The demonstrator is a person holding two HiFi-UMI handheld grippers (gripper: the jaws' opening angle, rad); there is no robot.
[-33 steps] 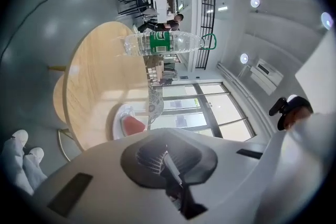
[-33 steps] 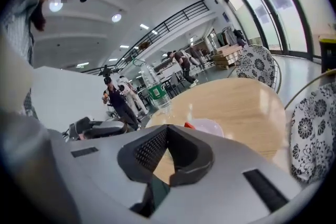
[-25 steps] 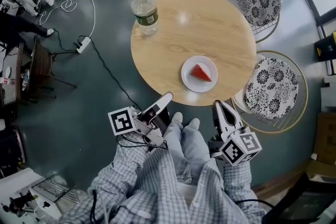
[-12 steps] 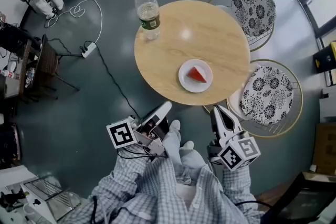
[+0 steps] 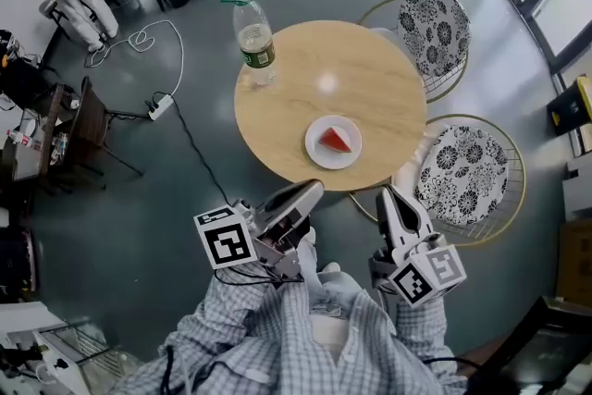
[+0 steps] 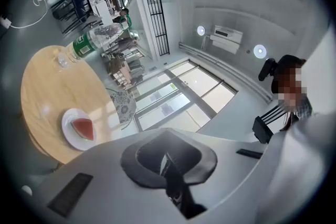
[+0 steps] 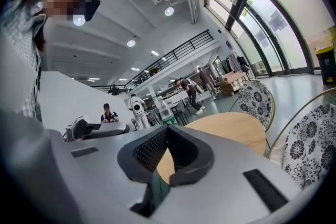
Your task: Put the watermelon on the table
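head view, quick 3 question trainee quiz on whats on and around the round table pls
1. Multiple choice: what lies on the white plate? A) a watermelon slice B) a bread roll C) nothing
2. True or false: the water bottle lies on its side on the floor.
3. How many floral-cushioned chairs stand beside the round table?

Key
1. A
2. False: the water bottle stands upright on the round table, near its edge.
3. Two
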